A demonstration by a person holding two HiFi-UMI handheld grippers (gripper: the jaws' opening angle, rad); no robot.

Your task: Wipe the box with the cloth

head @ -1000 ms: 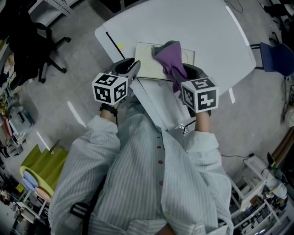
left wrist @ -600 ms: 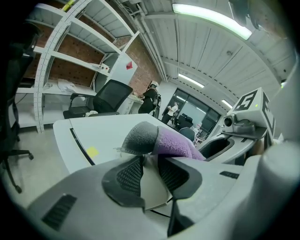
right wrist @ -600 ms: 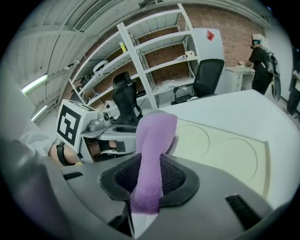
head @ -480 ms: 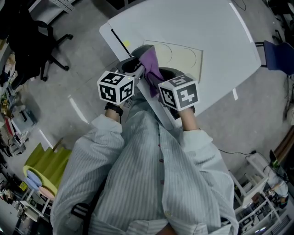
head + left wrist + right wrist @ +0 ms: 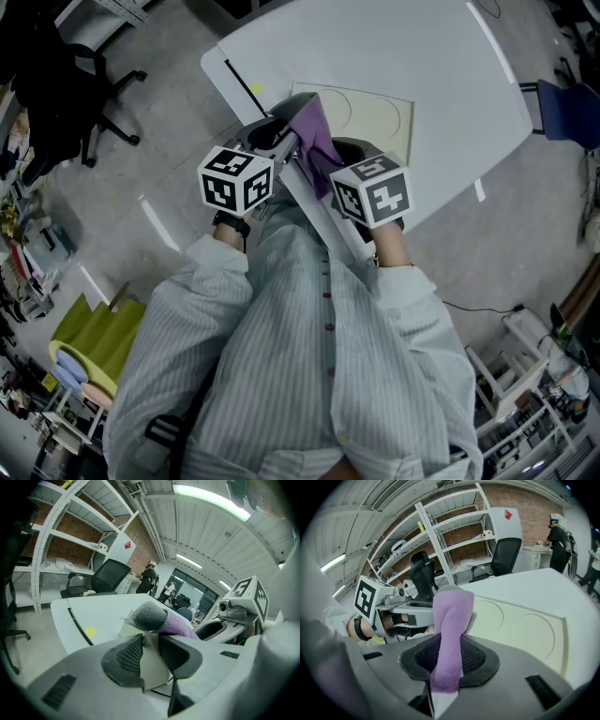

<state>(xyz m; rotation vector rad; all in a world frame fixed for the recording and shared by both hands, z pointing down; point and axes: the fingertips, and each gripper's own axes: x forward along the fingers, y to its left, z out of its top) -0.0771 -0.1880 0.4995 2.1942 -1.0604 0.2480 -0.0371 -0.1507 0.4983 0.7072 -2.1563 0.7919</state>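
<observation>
- Left gripper [image 5: 149, 651] pinches the box [image 5: 375, 117] corner at the table's [image 5: 403, 47] near edge.
- Right gripper [image 5: 447, 660] clamps the purple cloth [image 5: 451, 616] over that corner.

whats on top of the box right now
A purple cloth, clamped in the right gripper, drapes over one corner of the box; the rest of the top is bare. What lies under the cloth is covered.

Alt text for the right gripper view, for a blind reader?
The right tool is shut on a purple cloth that stands up between its jaws. Beyond lies a flat cream box on a white table.
</observation>
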